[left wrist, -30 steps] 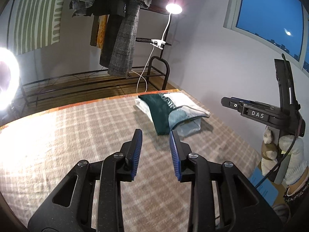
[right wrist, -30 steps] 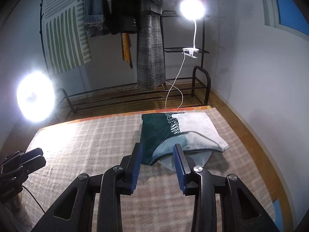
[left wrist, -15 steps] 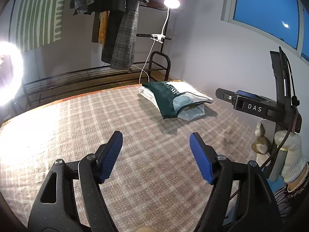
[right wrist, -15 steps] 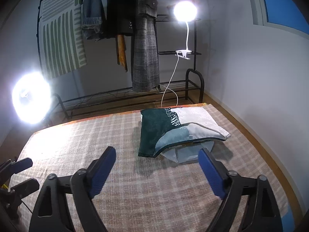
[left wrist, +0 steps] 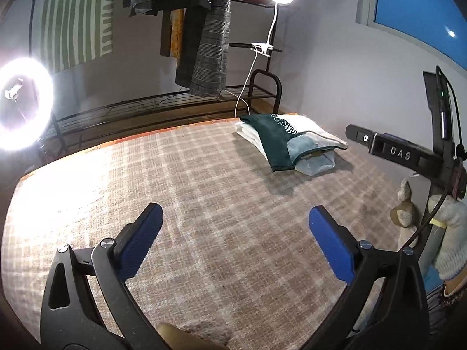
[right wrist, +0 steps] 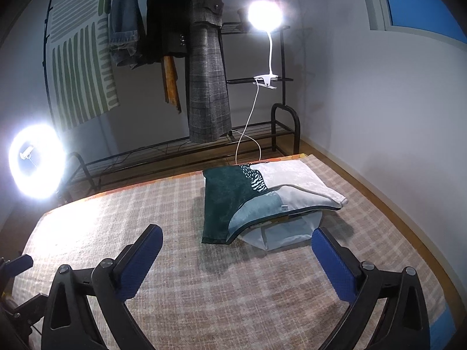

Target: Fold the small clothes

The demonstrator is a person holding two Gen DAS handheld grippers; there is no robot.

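A folded pile of small clothes, dark green, pale blue and white, lies at the far right of the checked bed cover. It also shows in the left wrist view. My right gripper is open wide and empty, just in front of the pile and above the cover. My left gripper is open wide and empty over the middle of the cover, well short of the pile. The right gripper's body shows at the right of the left wrist view.
A ring light shines at the left. A black clothes rack with hanging garments and a clip lamp stands behind the bed. A grey wall runs along the right. A gloved hand holds the right gripper.
Both grippers have opened from nearly shut to wide open. Both have pulled back a little from the pile of clothes.
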